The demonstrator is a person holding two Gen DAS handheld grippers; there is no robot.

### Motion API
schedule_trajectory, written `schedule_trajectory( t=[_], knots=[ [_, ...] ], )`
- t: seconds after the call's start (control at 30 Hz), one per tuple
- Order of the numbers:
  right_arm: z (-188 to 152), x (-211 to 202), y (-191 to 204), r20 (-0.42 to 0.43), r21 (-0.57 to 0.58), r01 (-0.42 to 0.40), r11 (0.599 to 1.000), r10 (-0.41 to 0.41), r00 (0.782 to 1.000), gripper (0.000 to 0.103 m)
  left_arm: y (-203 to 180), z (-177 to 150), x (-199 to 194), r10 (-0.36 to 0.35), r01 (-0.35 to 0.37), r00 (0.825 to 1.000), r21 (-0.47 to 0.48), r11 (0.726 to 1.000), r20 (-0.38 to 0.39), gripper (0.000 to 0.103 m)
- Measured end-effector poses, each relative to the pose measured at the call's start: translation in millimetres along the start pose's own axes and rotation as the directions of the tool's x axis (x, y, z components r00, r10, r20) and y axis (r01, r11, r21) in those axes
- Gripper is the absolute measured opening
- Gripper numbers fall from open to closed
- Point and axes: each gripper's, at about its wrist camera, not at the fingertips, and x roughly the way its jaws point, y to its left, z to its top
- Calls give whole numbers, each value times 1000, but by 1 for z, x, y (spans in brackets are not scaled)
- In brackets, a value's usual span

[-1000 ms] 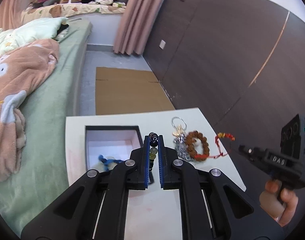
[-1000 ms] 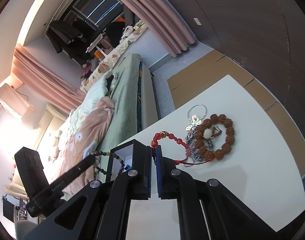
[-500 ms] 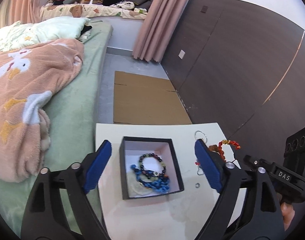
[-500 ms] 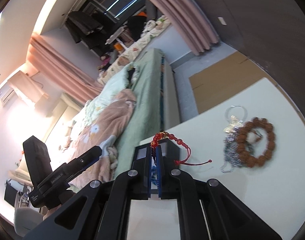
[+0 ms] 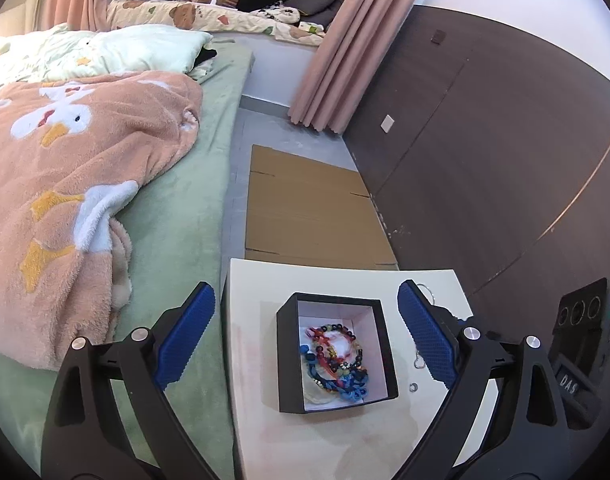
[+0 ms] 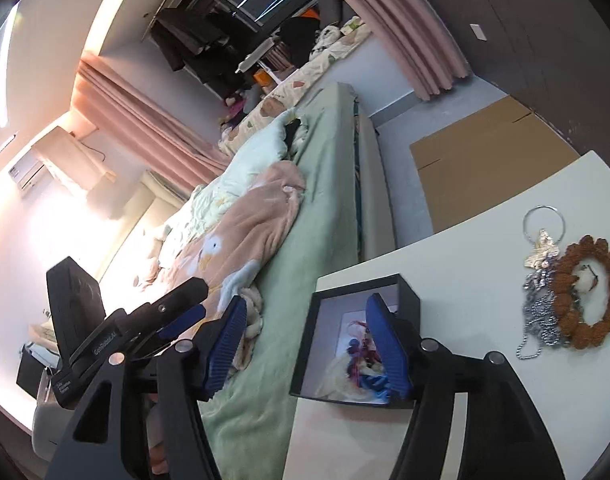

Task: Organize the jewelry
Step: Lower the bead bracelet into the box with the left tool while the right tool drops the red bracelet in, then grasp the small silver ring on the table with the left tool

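Observation:
A black jewelry box (image 5: 289,360) with a white lining stands on the white table (image 5: 345,440). It holds several bracelets (image 5: 337,356), among them a dark beaded one, a blue one and a red beaded one. My left gripper (image 5: 305,336) is open and empty, raised above the box. My right gripper (image 6: 309,344) is open and empty over the box's left edge (image 6: 305,344). A brown bead bracelet (image 6: 585,292) and a silver keychain (image 6: 541,276) lie on the table to the right of the box.
A small silver ring (image 5: 413,387) lies on the table right of the box. A bed (image 5: 177,200) with a peach blanket (image 5: 65,184) borders the table's left side. Flat cardboard (image 5: 309,212) lies on the floor beyond. A dark wall panel (image 5: 505,160) stands at right.
My left gripper opened and dropped the dark beaded bracelet into the box, then rose. My right gripper carried the red bracelet over the box and opened; it now lies inside.

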Motion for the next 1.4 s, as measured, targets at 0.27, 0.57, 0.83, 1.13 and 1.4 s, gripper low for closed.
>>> schedule_trajectory(
  t=[0.27, 0.57, 0.83, 1.13, 1.4],
  knots=[
    [5, -33, -22, 45, 47, 51, 998, -53, 998, 62, -9, -4, 3, -9, 9, 1000, 11, 1000, -13, 92],
    [7, -82, -54, 103, 111, 160, 981, -172, 980, 71, -42, -18, 10, -41, 44, 998, 65, 997, -41, 92],
    [7, -108, -88, 89, 193, 235, 953, -255, 963, 70, -88, -38, 23, -96, 106, 992, 146, 983, -77, 92],
    [-2, -127, -131, 24, 306, 303, 902, -326, 945, 60, -129, -66, 44, -88, 123, 985, 242, 962, -148, 85],
    [-6, -143, -145, 10, 329, 319, 889, -341, 940, 57, -145, -90, 71, -112, 178, 954, 223, 959, -279, 60]
  ],
)
